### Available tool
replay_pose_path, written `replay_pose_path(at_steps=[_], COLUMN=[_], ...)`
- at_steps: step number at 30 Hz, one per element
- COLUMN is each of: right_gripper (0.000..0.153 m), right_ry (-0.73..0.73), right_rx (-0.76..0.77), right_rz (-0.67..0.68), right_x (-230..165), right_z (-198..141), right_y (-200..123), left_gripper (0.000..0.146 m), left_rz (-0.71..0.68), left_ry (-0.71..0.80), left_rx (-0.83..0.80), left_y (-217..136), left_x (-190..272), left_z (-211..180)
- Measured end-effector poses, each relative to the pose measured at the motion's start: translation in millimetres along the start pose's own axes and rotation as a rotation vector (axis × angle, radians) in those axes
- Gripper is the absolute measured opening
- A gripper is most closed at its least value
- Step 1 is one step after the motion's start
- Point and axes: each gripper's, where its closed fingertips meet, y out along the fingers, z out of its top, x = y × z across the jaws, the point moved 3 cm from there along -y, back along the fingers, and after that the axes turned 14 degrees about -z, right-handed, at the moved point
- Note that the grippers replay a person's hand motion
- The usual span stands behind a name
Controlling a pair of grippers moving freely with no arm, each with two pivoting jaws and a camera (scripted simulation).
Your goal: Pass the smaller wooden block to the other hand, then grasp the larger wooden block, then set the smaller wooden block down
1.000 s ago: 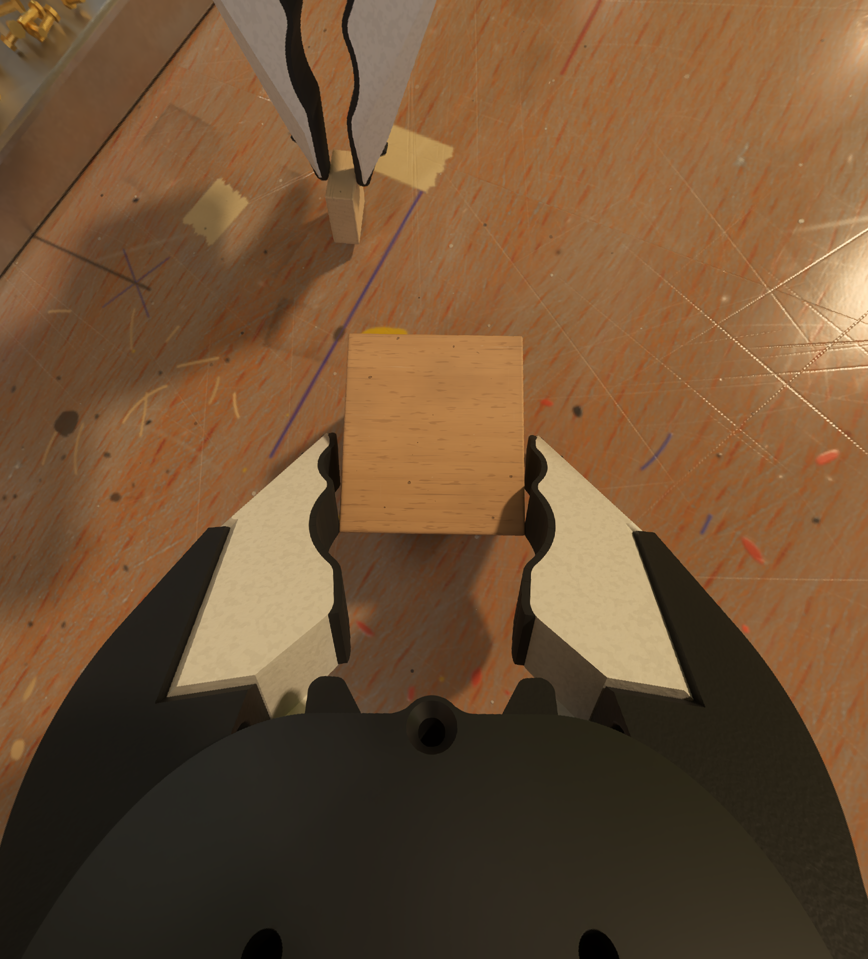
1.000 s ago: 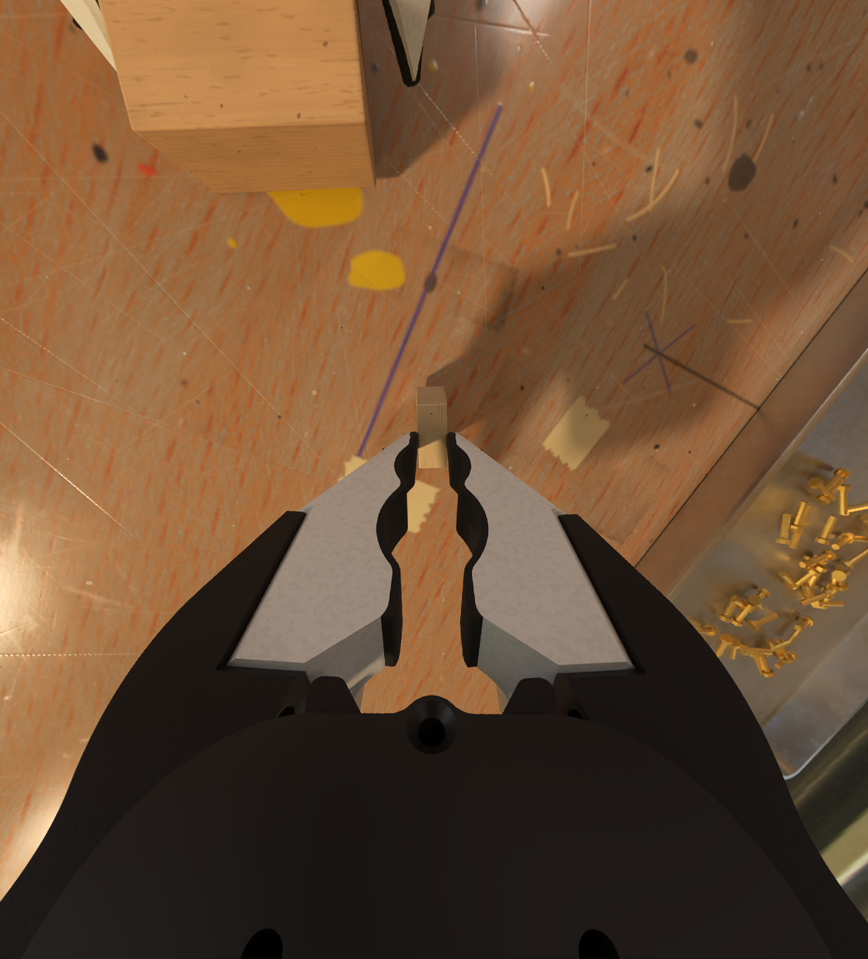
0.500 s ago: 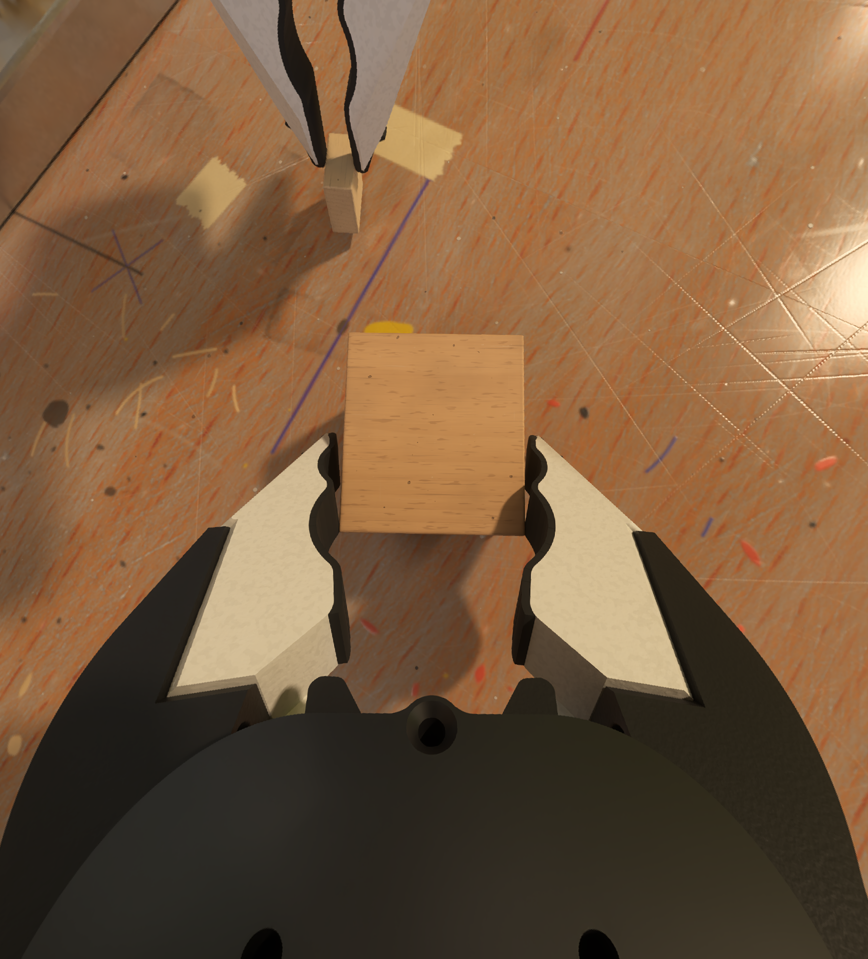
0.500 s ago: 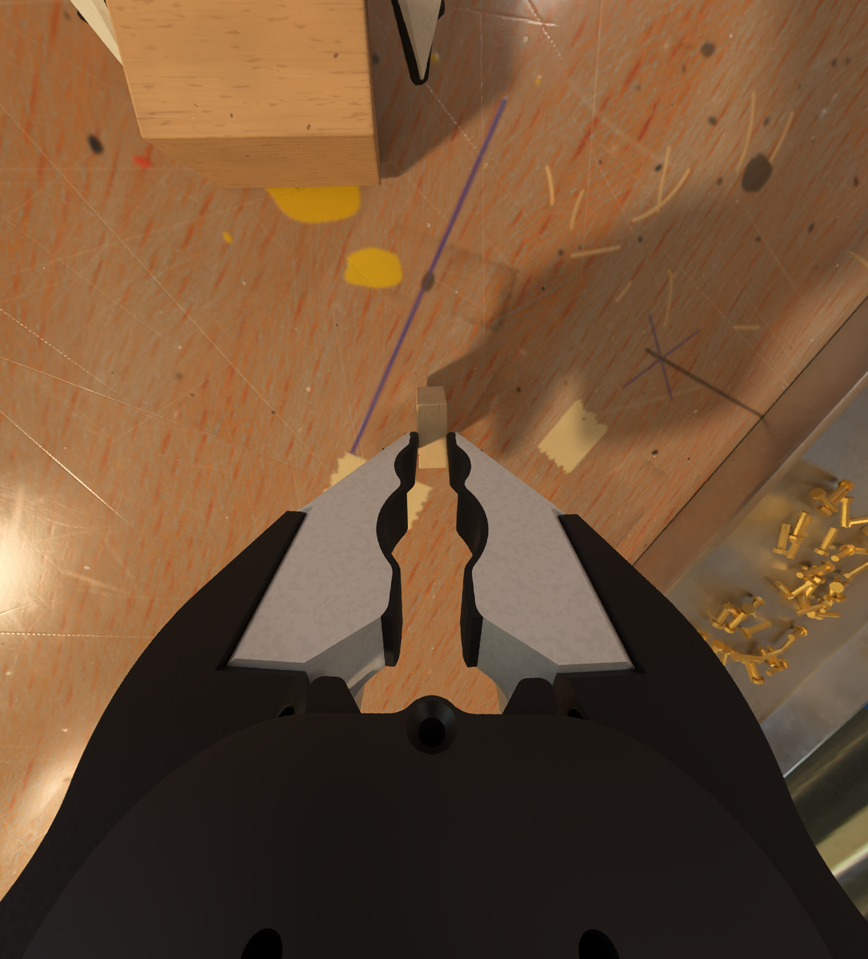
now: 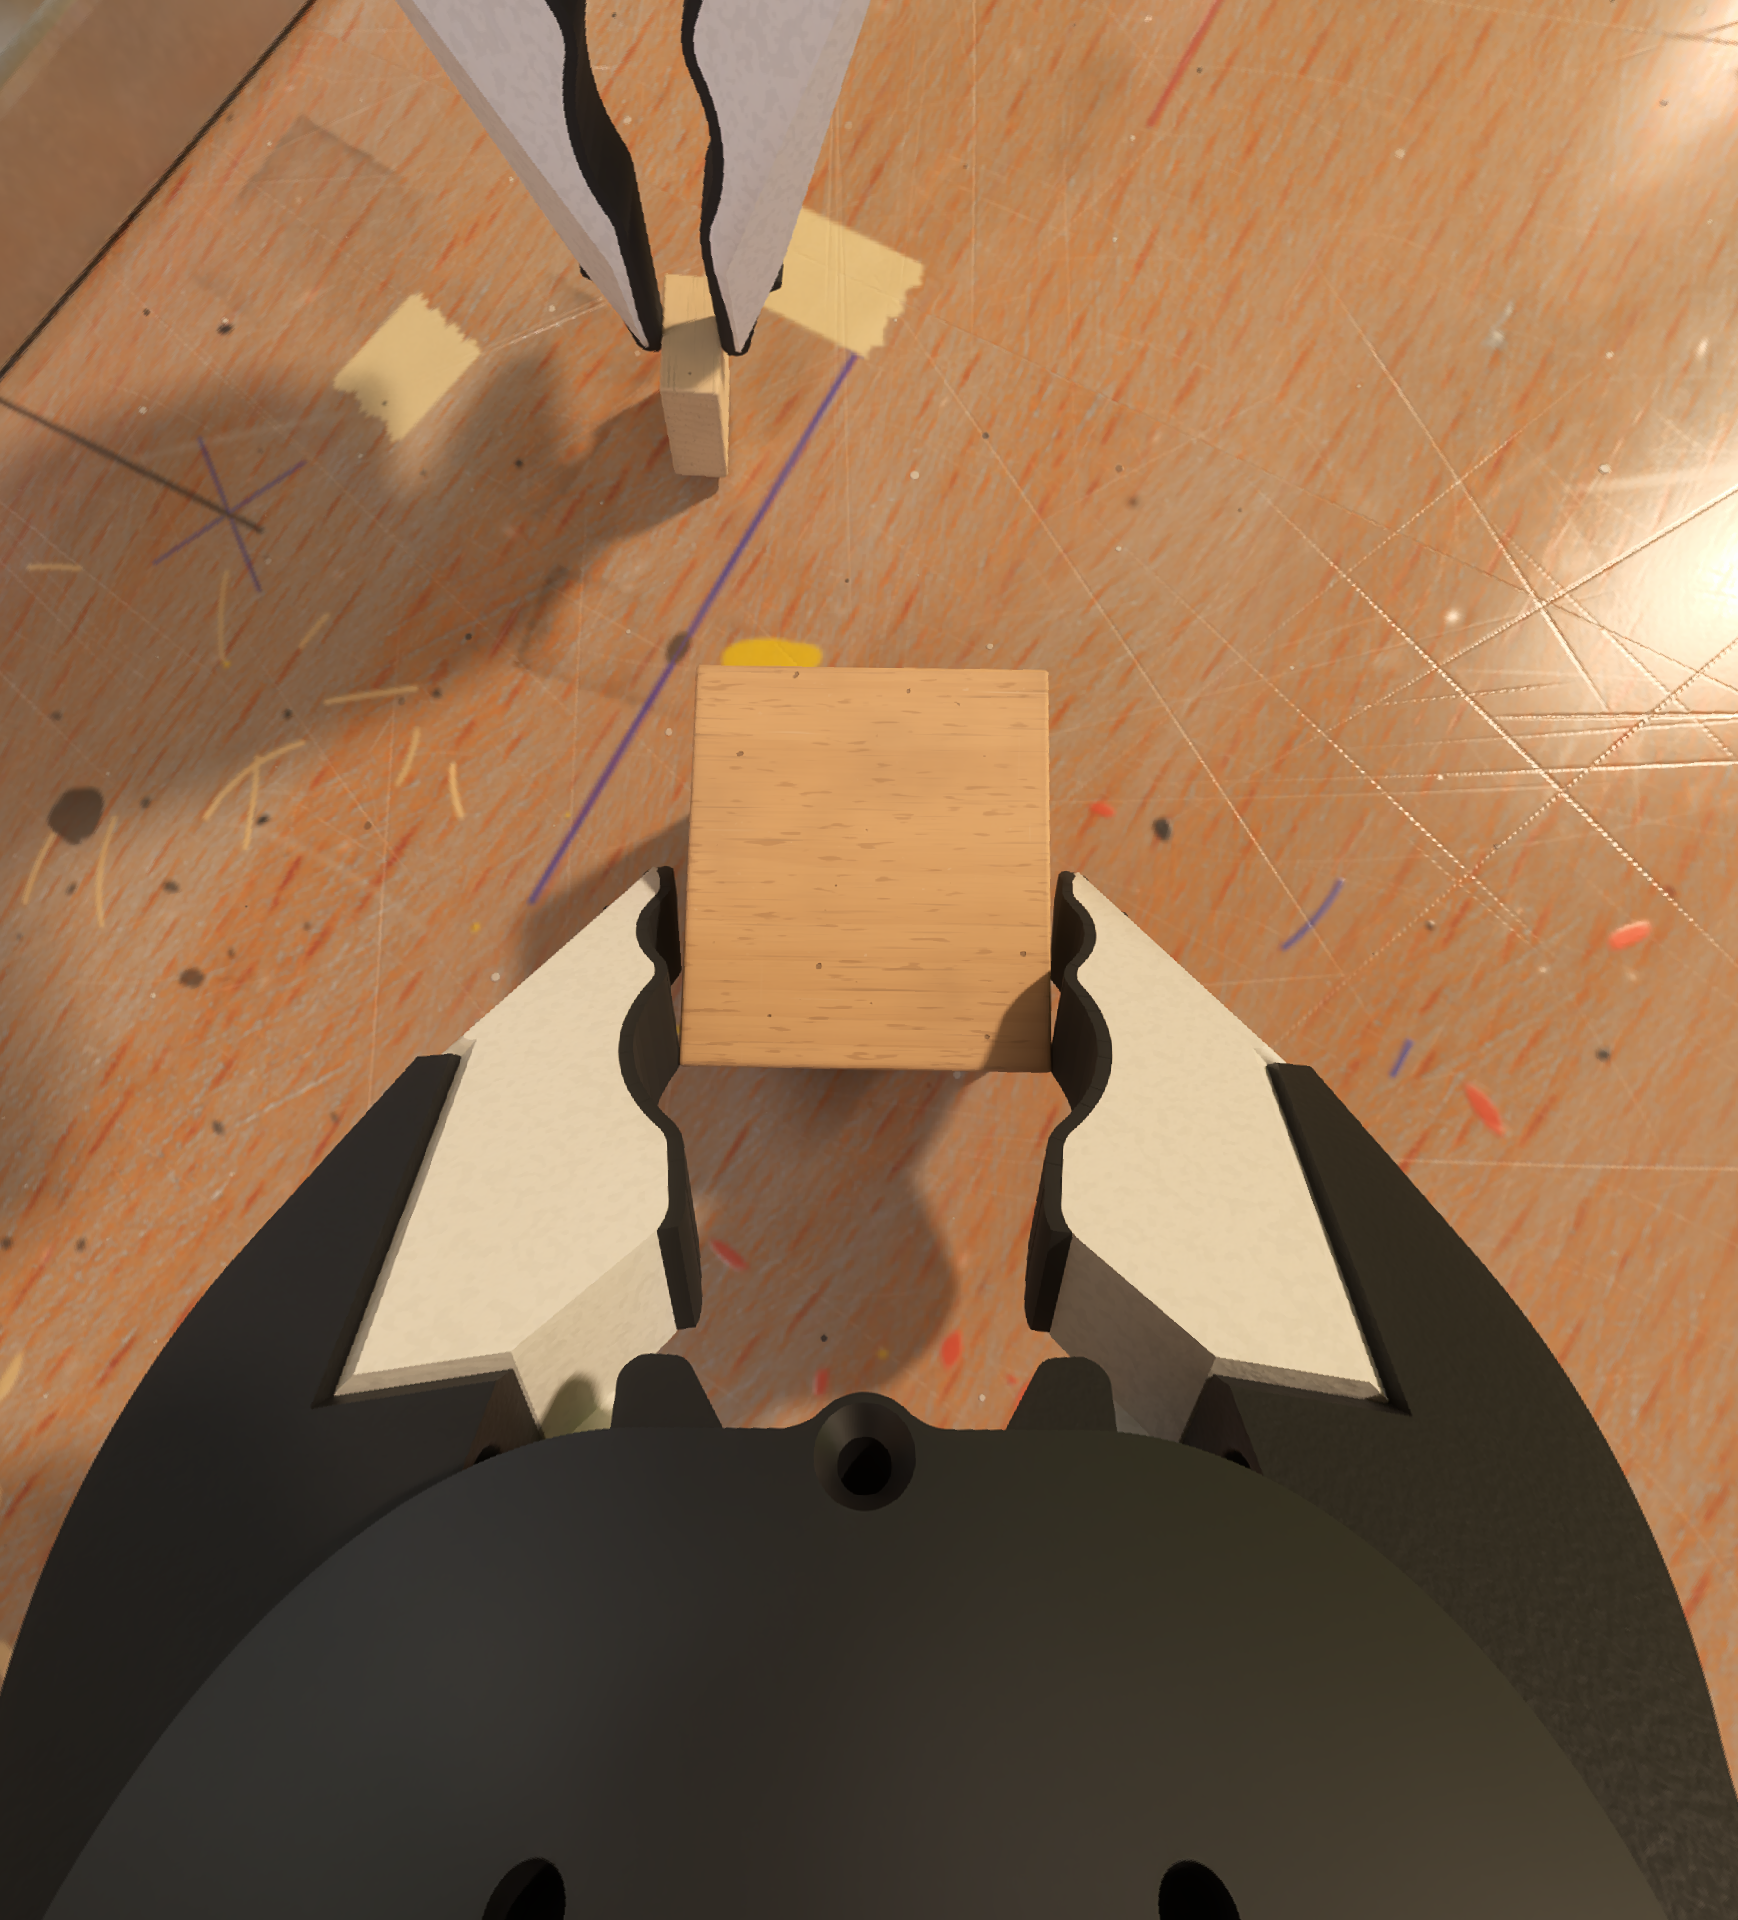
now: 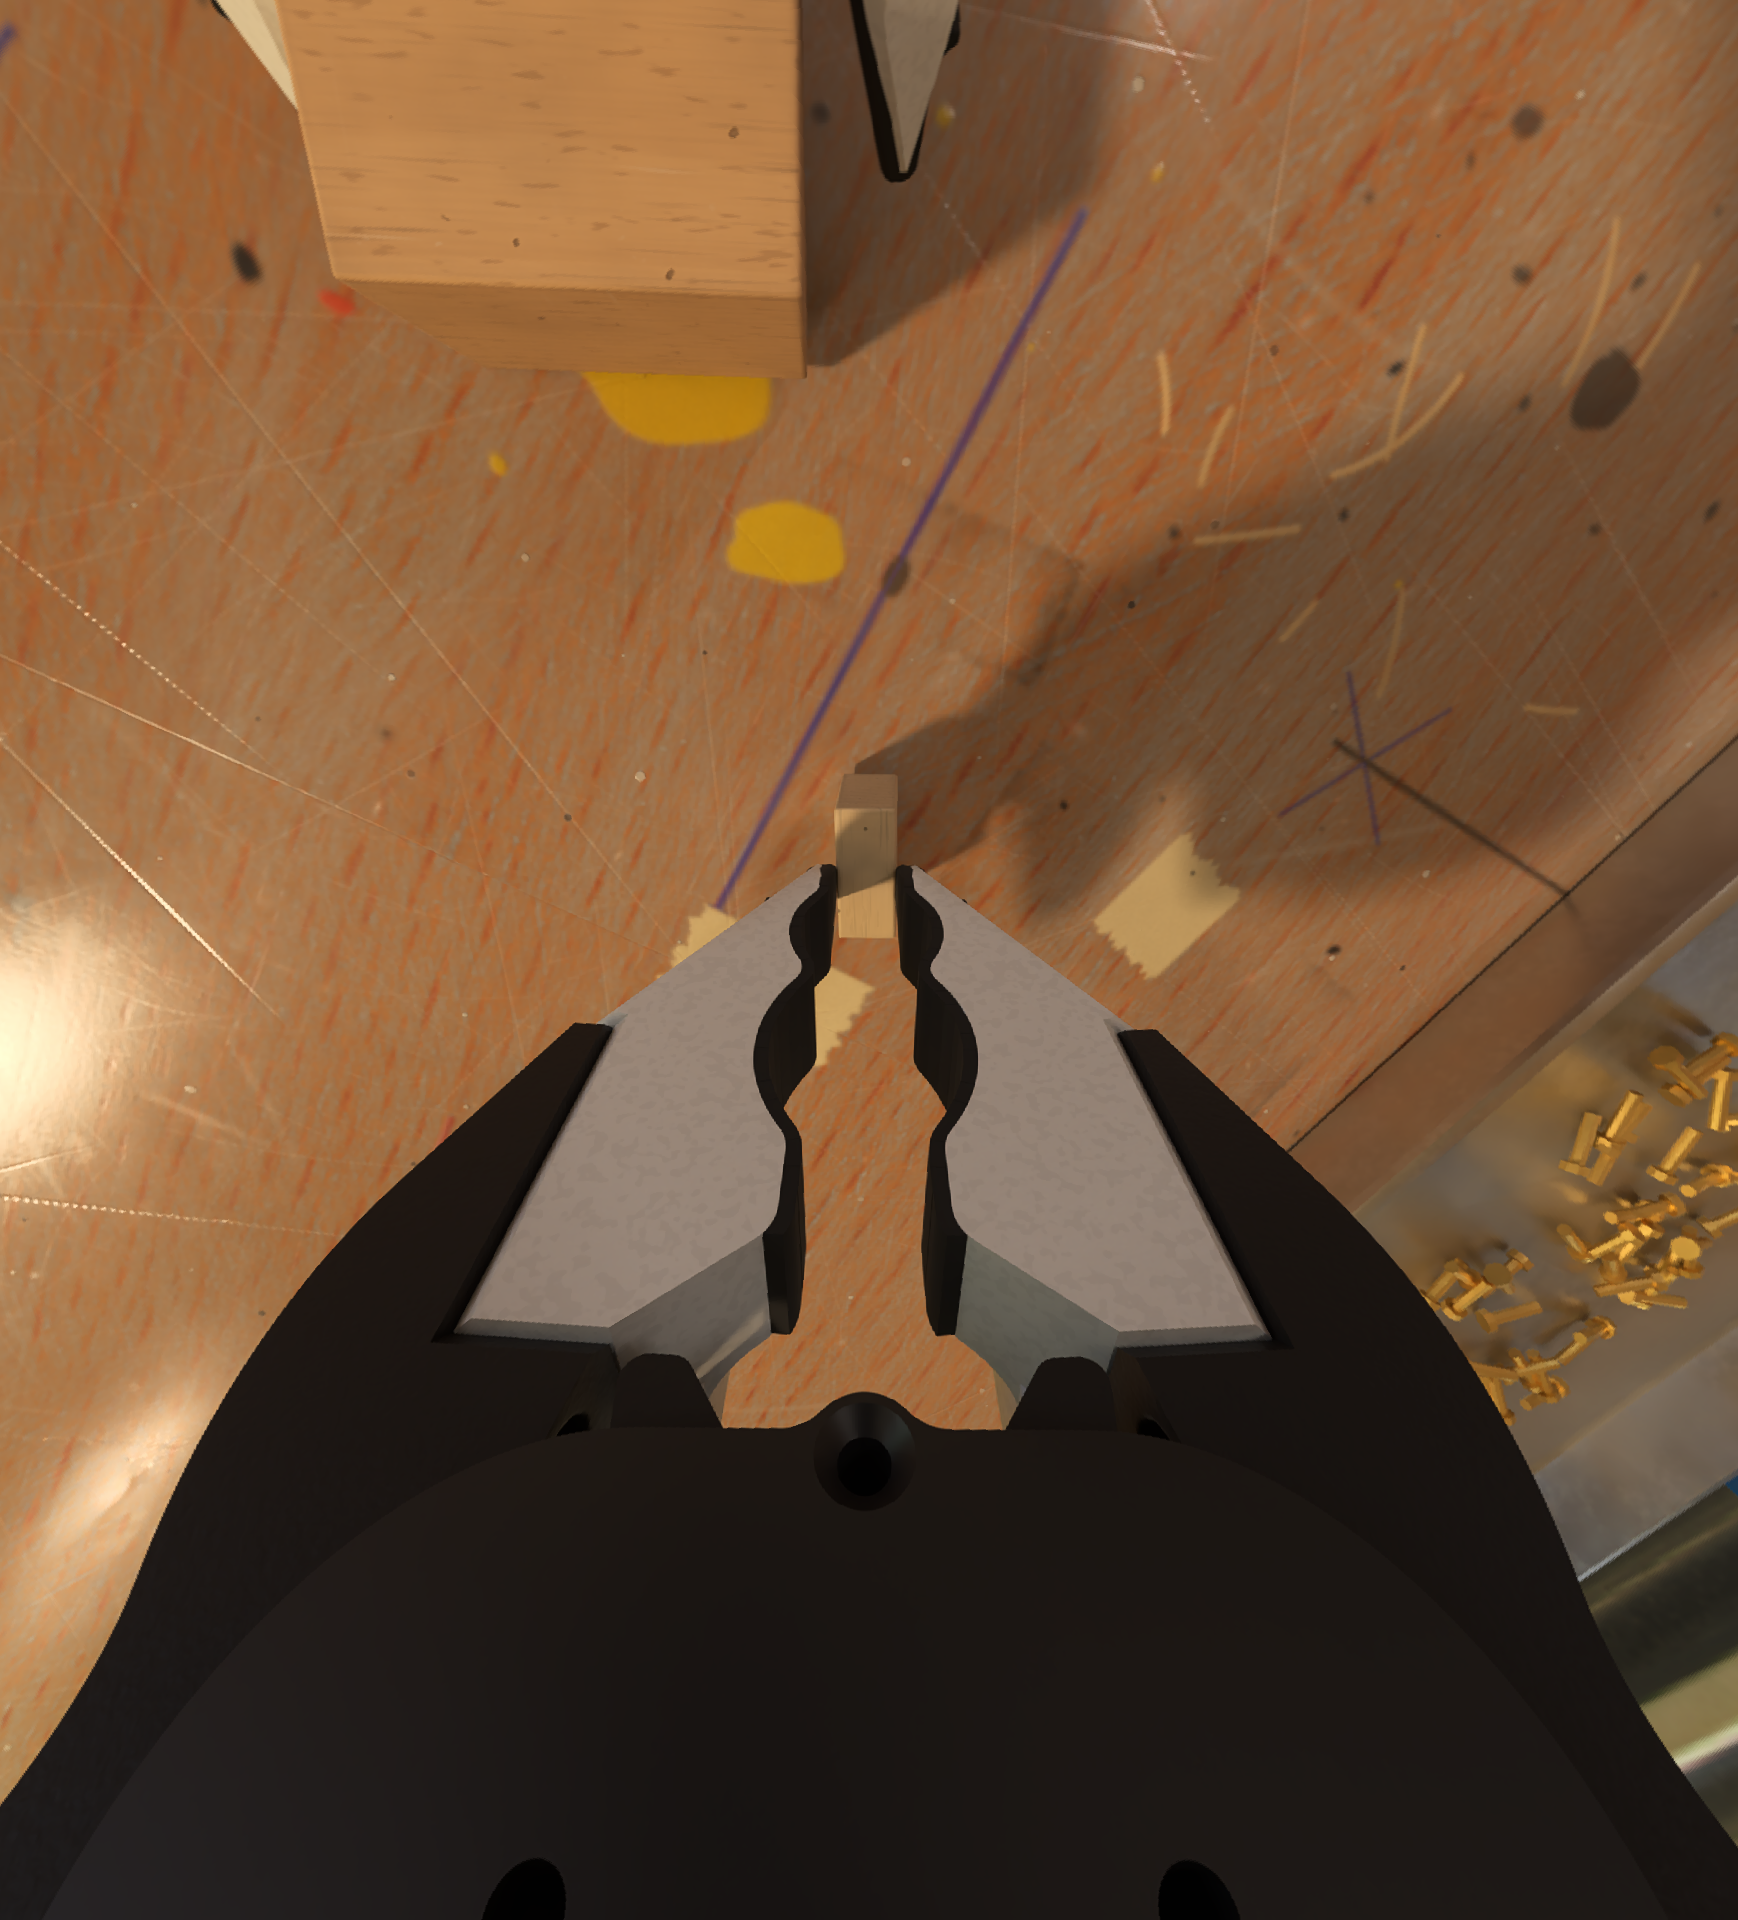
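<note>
My left gripper, with cream fingers, is shut on the larger wooden block and holds it above the scratched wooden tabletop. My right gripper, with grey fingers, is shut on the smaller wooden block, a thin pale stick that points down at the table. In the left wrist view the right gripper hangs ahead with the smaller block below its tips. The block's lower end is at or just above the table; I cannot tell which. In the right wrist view the larger block is at the top.
A metal tray with several brass bolts lies along the table's edge at the right. Pieces of pale tape and yellow paint spots mark the tabletop around the smaller block.
Both grippers keep their hold. The right gripper with the smaller block has sunk slightly toward the table. The larger block has shifted a little to the right in the right wrist view.
</note>
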Motion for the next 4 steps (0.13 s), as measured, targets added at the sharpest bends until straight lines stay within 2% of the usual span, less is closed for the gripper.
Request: replay_pose_path(at_steps=[4], right_gripper=[0.011], right_ry=[-0.010], right_rx=[0.000], right_rz=[0.024], right_x=[-0.5], right_z=[-0.4], right_y=[0.1], left_gripper=[0.072], left_rz=[-0.001], left_ry=[-0.003], left_rx=[0.001], left_y=[0.3], left_x=[0.4], left_z=[0.2])
